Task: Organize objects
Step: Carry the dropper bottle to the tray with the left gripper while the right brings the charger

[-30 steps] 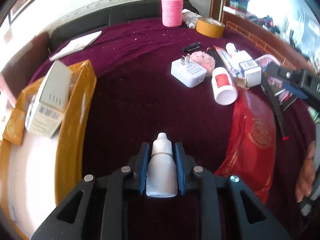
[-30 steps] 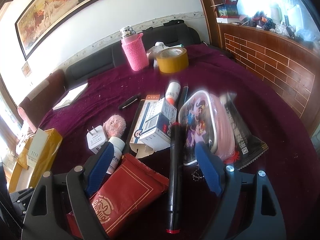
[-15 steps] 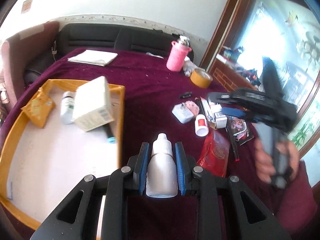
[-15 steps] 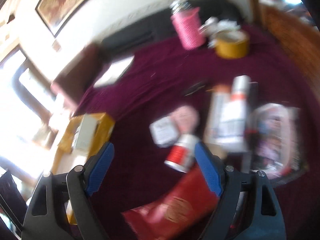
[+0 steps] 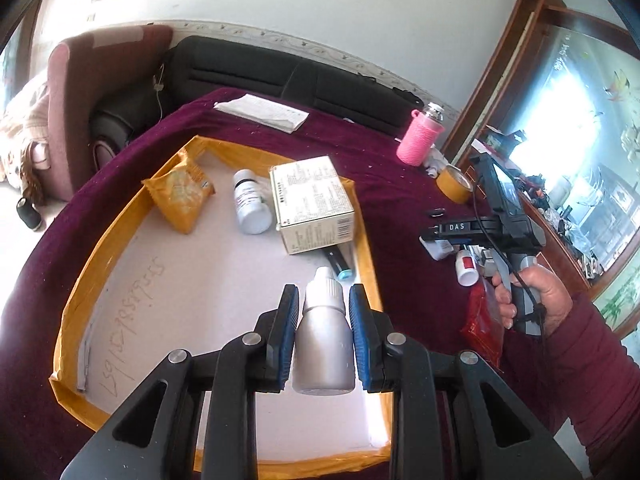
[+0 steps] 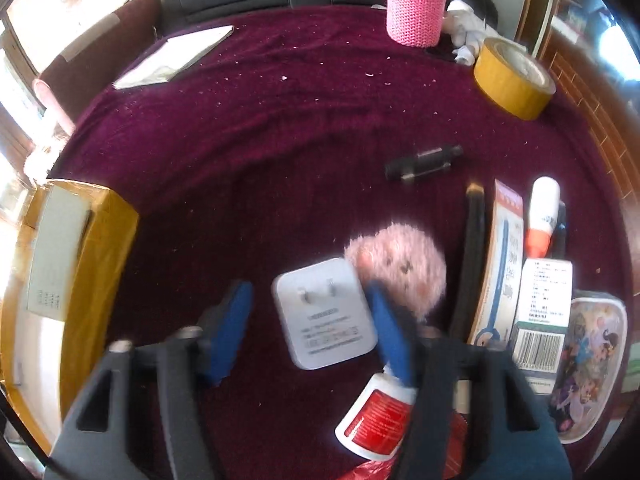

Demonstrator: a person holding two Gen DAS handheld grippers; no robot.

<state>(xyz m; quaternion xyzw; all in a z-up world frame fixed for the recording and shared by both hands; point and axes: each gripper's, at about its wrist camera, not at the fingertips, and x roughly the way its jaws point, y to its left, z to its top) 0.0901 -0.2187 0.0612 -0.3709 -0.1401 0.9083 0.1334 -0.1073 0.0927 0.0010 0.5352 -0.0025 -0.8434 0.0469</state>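
left gripper (image 5: 323, 336) is clamped on a small white dropper bottle (image 5: 323, 344), held over the yellow-rimmed tray (image 5: 72, 312). right gripper (image 6: 308, 332) has just been closing, jaws apart around the white charger (image 6: 326, 312) lying on the worktop (image 6: 260, 140), not touching it

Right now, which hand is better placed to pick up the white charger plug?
Right: the right gripper straddles the white charger plug, while the left gripper holds a dropper bottle over the tray.
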